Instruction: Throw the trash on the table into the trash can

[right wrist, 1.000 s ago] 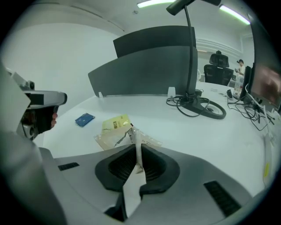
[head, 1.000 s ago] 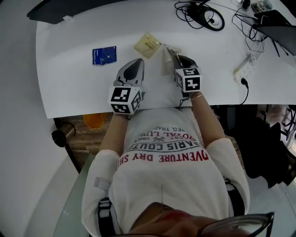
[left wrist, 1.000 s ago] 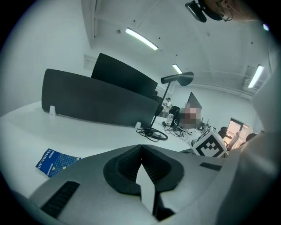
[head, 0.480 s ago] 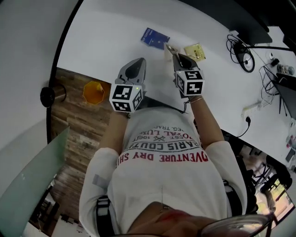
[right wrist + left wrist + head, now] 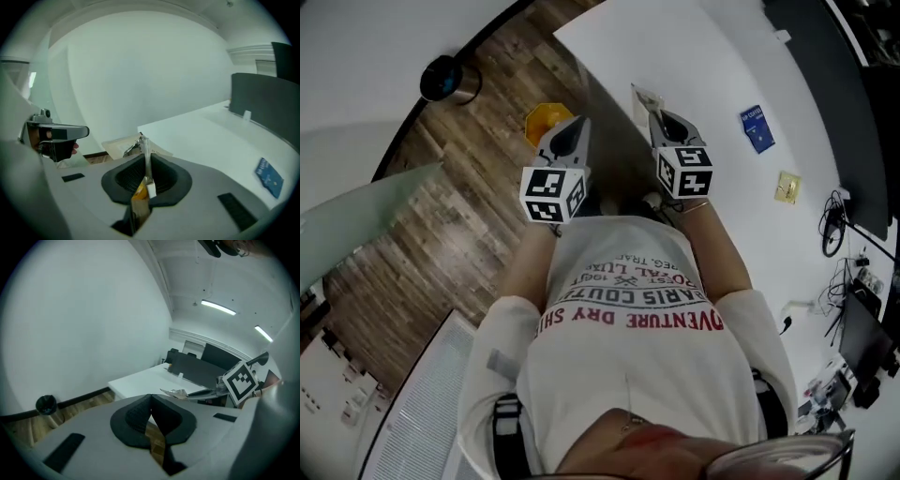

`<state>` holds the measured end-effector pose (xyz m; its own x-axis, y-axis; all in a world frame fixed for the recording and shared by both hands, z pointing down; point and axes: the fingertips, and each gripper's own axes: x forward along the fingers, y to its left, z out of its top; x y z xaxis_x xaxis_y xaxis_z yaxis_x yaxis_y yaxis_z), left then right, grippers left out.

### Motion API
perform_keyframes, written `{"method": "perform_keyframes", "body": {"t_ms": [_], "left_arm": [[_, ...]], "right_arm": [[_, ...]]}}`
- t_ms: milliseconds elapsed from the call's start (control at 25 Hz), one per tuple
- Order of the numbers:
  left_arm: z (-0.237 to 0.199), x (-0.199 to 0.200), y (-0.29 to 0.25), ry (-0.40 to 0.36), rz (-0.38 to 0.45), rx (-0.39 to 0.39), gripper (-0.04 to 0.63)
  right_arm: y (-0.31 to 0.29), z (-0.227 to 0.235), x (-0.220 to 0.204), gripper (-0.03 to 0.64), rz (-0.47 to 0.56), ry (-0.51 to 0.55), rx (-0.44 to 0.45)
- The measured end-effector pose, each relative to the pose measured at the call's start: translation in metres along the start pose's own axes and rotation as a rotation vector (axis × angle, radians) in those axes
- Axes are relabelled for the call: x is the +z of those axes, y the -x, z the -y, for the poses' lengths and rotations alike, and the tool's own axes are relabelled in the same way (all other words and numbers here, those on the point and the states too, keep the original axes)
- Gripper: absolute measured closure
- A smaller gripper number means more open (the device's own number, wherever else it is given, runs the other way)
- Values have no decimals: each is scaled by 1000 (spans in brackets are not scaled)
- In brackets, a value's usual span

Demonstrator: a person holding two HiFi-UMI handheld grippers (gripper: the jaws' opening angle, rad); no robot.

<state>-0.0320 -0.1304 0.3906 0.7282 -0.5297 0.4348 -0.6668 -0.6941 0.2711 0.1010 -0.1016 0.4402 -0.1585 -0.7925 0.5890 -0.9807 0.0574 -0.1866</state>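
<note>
Head view: an orange container (image 5: pixel 545 123) stands on the wood floor just beside the table (image 5: pixel 722 84) corner; I cannot see what is inside it. My right gripper (image 5: pixel 661 117) carries a clear wrapper (image 5: pixel 645 97) at that table's near edge.

Left gripper view: my left gripper (image 5: pixel 150 405) has its jaws pressed together with nothing between them.

Right gripper view: the jaws pinch the wrapper, thin, see-through and crinkled at its top. A blue packet (image 5: pixel 269 176) lies on the table.
</note>
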Motion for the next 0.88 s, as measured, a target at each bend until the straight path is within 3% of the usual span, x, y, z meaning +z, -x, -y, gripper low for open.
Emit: {"method": "perform_keyframes", "body": {"t_ms": [200,400,600,880], "left_arm": [[-124,-19,54,116,6,174,572],[-214,-66,90,236,-10,314,572],[-273,-145,91,347,-68,384,572],[-329,-274,56,528,-116,445,572]], "right_arm": [[-89,-119,-1,567,-106,119,176],[-170,-196,-41,566,-239,200,296],[-249,-225,-119,566,-390,226,342],[-344,-222,-244,566,-534,232,339]]}}
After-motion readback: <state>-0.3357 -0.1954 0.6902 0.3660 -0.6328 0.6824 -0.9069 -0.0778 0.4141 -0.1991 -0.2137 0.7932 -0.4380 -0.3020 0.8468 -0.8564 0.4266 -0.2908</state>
